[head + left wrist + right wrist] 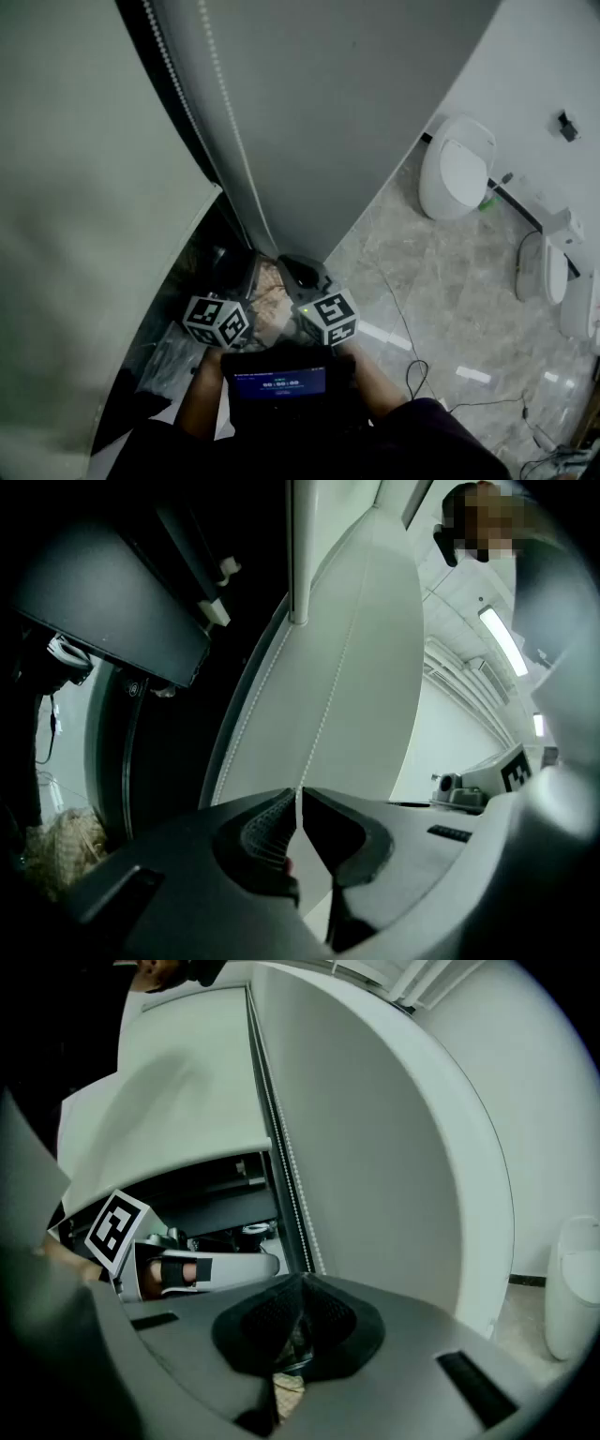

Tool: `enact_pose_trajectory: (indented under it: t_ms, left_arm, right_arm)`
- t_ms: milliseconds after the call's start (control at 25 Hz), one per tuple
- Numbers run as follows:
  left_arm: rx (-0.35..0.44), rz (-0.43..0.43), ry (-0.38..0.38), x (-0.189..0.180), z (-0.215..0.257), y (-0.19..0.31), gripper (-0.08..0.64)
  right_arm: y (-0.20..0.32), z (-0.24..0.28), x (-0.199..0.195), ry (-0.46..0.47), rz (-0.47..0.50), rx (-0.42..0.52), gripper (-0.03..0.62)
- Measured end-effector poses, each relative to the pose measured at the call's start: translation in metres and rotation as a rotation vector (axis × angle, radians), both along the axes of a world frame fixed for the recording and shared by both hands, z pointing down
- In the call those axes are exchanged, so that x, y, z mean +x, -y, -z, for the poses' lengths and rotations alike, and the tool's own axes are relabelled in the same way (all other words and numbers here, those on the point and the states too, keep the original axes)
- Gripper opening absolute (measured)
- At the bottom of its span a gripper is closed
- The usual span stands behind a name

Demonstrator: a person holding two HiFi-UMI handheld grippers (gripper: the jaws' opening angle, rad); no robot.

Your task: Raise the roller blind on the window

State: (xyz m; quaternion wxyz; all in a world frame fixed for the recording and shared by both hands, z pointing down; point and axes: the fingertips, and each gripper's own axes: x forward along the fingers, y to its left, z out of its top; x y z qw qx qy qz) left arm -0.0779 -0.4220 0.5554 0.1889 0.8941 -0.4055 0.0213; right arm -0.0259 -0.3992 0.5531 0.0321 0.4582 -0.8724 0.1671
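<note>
The left gripper (pixel 300 801) is clamping its jaws tight on one strand of the white beaded pull chain (pixel 328 705), which is running straight down into the pinch. That looks like a hold meant for hauling the loop down and winding up the pale grey fabric roller blind (pixel 66 206). The blind is hanging at the left of the head view, its bottom edge already sitting above a band of dark window glass, so it seems partly raised. The right gripper (pixel 302 1283) is sitting just beside the left, jaws pressed fully together. The chain is dropping to its tips, but whether a bead is actually caught there is not showing. Both tools are crowding low in the frame, close to the grey wall panel (pixel 356 103) beside the window, probably ready for hand-over-hand pulls. Off to the upper right, a white toilet (pixel 457 167) is standing well clear, and thin black cables (pixel 412 367) are trailing over the marble floor. Nothing seems to be blocking the chain's path.
</note>
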Motion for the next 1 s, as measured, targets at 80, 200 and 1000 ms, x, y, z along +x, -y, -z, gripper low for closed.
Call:
enact_pose_trajectory:
  t_ms: [80,200,1000]
  left_arm:
    - [0.030,0.025,0.025,0.001,0.007,0.002,0.018]
    - [0.093,0.044,0.076,0.004,0.016,0.006,0.019]
    - [0.223,0.032,0.218,0.021,0.033,0.006,0.011]
  right_arm:
    - [-0.002,0.002,0.003,-0.011,0.004,0.002,0.008]
    - [-0.005,0.005,0.005,-0.004,0.004,0.015,0.008]
    - [-0.029,0.041,0.012,0.011,0.004,0.071,0.009]
